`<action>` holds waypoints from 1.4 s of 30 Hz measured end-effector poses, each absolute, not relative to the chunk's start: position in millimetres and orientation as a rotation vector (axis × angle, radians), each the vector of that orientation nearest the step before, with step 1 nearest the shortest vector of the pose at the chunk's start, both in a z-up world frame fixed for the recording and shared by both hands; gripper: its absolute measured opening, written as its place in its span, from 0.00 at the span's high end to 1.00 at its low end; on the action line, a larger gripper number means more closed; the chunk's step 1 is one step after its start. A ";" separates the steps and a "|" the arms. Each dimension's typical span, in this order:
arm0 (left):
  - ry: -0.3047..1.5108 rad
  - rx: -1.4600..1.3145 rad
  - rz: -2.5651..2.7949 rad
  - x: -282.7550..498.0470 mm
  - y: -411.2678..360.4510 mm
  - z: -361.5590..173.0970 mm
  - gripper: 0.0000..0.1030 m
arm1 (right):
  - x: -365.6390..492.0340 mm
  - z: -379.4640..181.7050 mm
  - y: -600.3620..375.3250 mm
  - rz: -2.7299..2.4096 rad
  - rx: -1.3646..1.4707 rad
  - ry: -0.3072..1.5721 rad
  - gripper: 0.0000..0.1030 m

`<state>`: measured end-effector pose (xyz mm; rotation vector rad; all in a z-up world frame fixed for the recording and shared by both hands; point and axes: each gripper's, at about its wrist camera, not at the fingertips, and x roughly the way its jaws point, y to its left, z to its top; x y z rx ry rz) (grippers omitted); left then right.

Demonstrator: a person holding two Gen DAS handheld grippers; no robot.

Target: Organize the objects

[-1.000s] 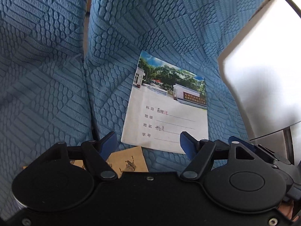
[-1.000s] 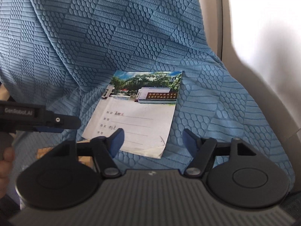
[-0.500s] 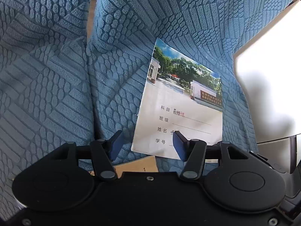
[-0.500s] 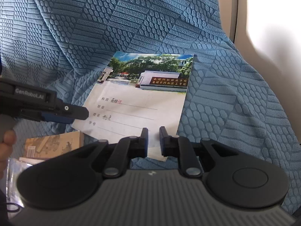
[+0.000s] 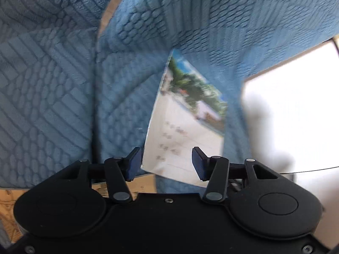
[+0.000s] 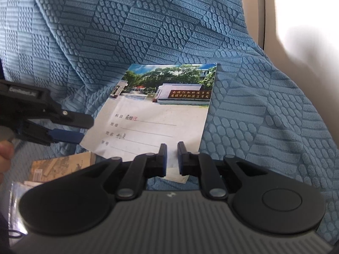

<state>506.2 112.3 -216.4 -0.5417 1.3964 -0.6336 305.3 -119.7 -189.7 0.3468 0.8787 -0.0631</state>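
A thin notebook (image 6: 161, 110) with a photo of a school gate on its cover lies flat on the blue textured sofa cover (image 6: 148, 21). My right gripper (image 6: 172, 158) hovers over the notebook's near edge. Its jaws are closing and almost together, with only a narrow slit between them and nothing pinched. My left gripper (image 6: 84, 130) comes in from the left at the notebook's near left corner. In the left wrist view the notebook (image 5: 186, 127) is blurred, and that corner sits between the left gripper (image 5: 166, 164) jaws, which are closing but not touching it.
A brown printed booklet (image 6: 59, 165) lies just in front of the notebook, beside a clear plastic bag (image 6: 17, 192). A person's hand (image 6: 5, 154) holds the left gripper. The cream armrest (image 6: 307, 10) bounds the seat on the right.
The right jaws went from wide apart to nearly together while sinking to the notebook's near edge. The left gripper moved in towards the notebook's corner, rolled, and narrowed its jaws.
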 end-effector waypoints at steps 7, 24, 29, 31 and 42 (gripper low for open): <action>1.429 -0.645 -0.723 519.1 110.4 -222.2 0.57 | 300.1 -196.0 -137.5 -0.059 0.519 0.853 0.90; 1.423 -0.591 -0.669 514.1 78.3 -217.9 0.97 | 286.4 -198.6 -145.9 0.142 1.127 0.814 0.50; 1.415 -0.664 -0.652 513.1 81.7 -214.1 0.98 | 287.5 -232.1 -147.6 0.183 1.445 0.829 0.29; 1.421 -0.710 -0.640 512.4 86.3 -214.9 0.99 | 286.2 -242.7 -154.9 0.140 1.499 0.804 0.29; 1.423 -0.750 -0.621 514.9 97.8 -213.1 0.99 | 291.4 -244.1 -190.6 0.041 1.505 0.696 0.29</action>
